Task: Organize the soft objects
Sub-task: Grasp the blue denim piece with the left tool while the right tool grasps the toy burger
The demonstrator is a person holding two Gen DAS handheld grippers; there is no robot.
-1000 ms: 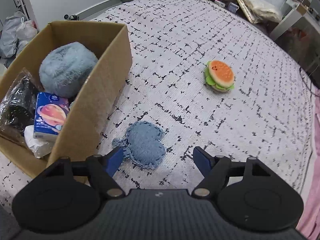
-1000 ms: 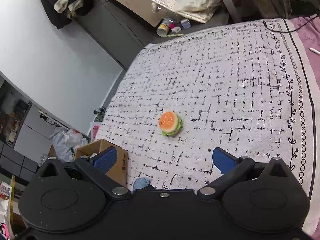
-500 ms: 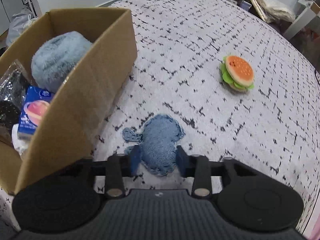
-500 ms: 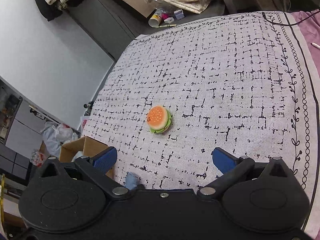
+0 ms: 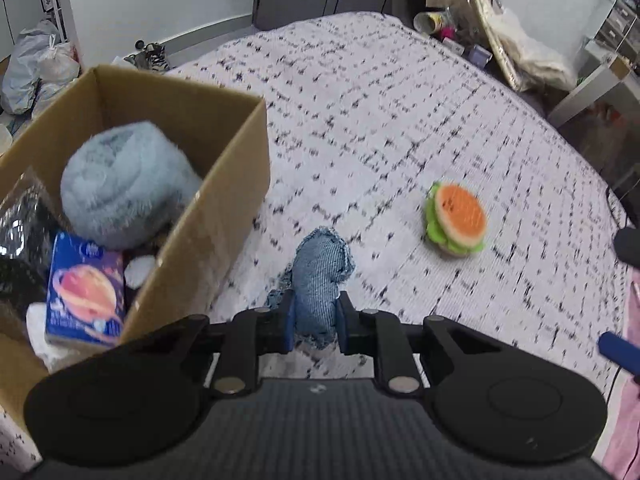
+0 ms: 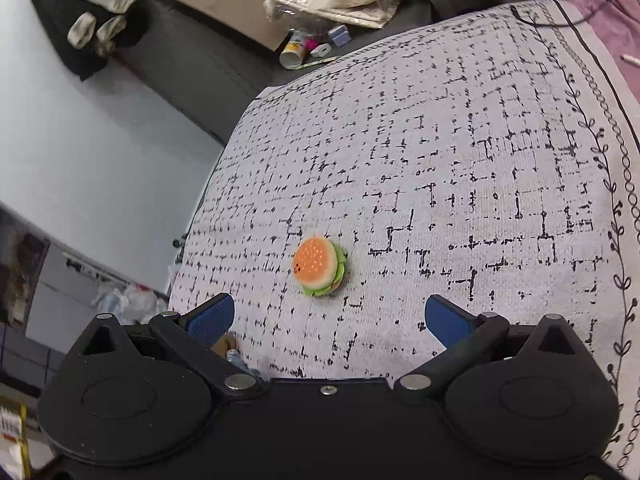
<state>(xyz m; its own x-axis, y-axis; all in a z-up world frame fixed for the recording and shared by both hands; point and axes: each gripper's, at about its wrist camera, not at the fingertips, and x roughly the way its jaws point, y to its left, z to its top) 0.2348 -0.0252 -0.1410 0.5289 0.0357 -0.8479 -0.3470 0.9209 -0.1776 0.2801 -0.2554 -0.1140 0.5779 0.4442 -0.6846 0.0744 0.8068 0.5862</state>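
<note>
My left gripper (image 5: 315, 322) is shut on a blue denim heart cushion (image 5: 319, 276) and holds it lifted off the bed, just right of a cardboard box (image 5: 208, 224). The box holds a fluffy light-blue plush (image 5: 124, 188), a blue tissue pack (image 5: 84, 290) and a dark plastic bag (image 5: 20, 240). A plush hamburger (image 5: 457, 220) lies on the bedspread to the right. In the right wrist view my right gripper (image 6: 326, 318) is open and empty, above the bed with the hamburger (image 6: 319, 267) just ahead between its fingers.
The bed has a white bedspread with black marks (image 6: 460, 168) and a pink sheet (image 5: 624, 420) at its right edge. Bags (image 5: 36, 64) and shoes (image 5: 154, 56) lie on the floor beyond the box. Clutter (image 6: 304, 46) lies past the bed's far end.
My left gripper closed on the denim heart and lifted it off the bedspread. My right gripper moved closer to the hamburger and stayed open.
</note>
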